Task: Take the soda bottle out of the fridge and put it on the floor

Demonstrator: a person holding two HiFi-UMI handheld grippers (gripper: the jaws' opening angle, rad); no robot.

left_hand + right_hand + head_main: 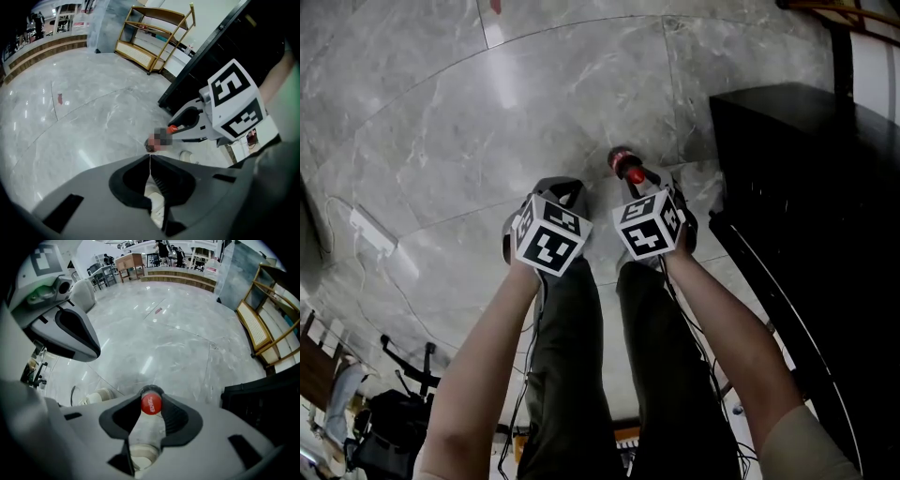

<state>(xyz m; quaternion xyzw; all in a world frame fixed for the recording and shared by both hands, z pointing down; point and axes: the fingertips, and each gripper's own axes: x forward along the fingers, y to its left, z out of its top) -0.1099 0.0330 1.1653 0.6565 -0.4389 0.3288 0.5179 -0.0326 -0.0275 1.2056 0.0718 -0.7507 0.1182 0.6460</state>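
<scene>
One half-hidden soda bottle (147,433) sits pinched in right gripper (151,395) jaws; left gripper (150,157) jaws touch.

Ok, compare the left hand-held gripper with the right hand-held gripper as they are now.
The left hand-held gripper has its jaws together with nothing between them; the right hand-held gripper has its jaws apart, clamped on a soda bottle. The left one's tips meet in a thin line; the red cap sits at the right one's tips. Both are grey, carry a marker cube and are held over the marble floor.
</scene>
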